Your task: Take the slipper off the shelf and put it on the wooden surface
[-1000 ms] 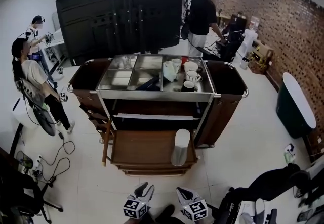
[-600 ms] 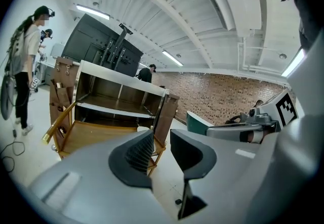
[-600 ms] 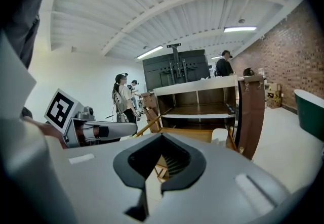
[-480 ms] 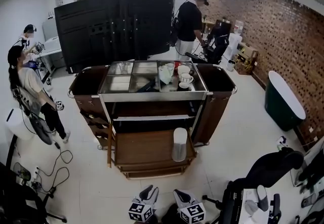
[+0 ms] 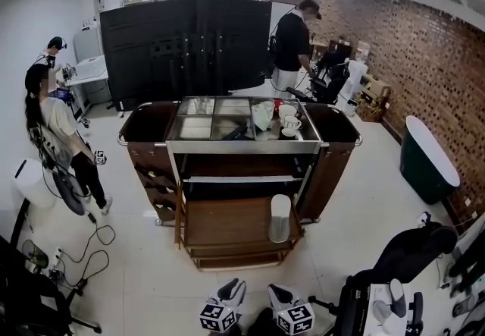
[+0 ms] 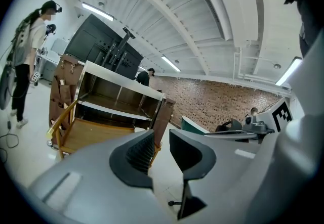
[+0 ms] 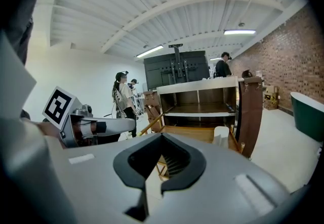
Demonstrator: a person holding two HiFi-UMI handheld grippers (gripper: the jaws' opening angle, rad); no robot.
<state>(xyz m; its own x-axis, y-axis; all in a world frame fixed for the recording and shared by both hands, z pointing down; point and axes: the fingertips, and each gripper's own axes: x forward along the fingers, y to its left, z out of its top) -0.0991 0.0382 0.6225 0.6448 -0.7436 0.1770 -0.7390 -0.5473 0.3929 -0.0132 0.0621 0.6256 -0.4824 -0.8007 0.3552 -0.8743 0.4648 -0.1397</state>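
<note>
Left tongs (image 6: 161, 142) are closing on nothing; right tongs (image 7: 161, 149) are pressed together, empty. The slipper (image 5: 280, 218) lies on the wooden surface (image 5: 227, 224).

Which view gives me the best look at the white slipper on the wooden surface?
The head view: the slipper lies whole, seen from above, at the wooden surface's right edge. The right gripper view shows only its upper part; the left gripper view hardly shows it.

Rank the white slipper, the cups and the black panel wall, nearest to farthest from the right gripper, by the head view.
From the right gripper:
1. White slipper, low wooden surface, right side.
2. Cups, cart top, right.
3. Black panel wall, behind the cart.
</note>
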